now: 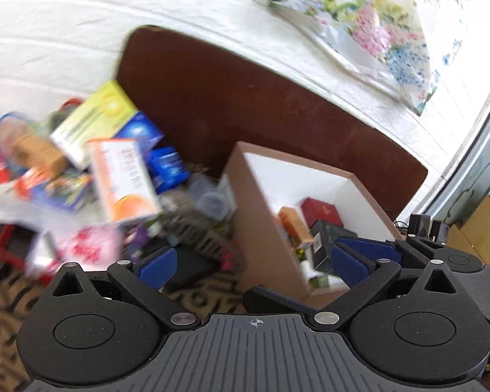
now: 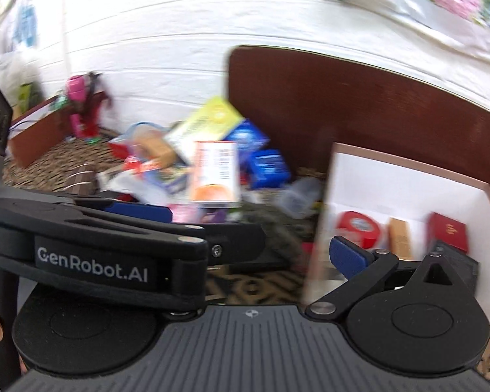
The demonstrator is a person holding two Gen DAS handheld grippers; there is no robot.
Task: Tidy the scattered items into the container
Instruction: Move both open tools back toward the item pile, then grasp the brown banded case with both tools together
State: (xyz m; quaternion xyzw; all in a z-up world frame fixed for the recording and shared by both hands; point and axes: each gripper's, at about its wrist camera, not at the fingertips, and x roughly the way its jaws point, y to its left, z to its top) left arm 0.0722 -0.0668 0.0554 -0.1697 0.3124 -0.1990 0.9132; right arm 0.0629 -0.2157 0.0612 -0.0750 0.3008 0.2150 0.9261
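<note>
A brown box with a white inside (image 1: 261, 215) stands on the patterned mat; it holds a red box (image 1: 320, 210), an orange box (image 1: 294, 225) and a black box (image 1: 326, 241). A blurred pile of packets lies left of it, with an orange-and-white carton (image 1: 124, 179) and a yellow-green carton (image 1: 94, 121) on top. My left gripper (image 1: 251, 261) is open and empty, low before the box's near corner. In the right wrist view the same box (image 2: 408, 176) also holds a red round tin (image 2: 359, 228). My right gripper (image 2: 251, 254) is open and empty; the left gripper (image 2: 137, 225) crosses in front of it.
A dark brown board (image 1: 245, 104) leans on the white brick wall behind the box. A floral sheet (image 1: 369, 23) hangs on the wall. A blue packet (image 1: 166, 166) and a clear plastic tub (image 1: 209, 196) lie between pile and box. Cardboard boxes (image 1: 480, 228) stand far right.
</note>
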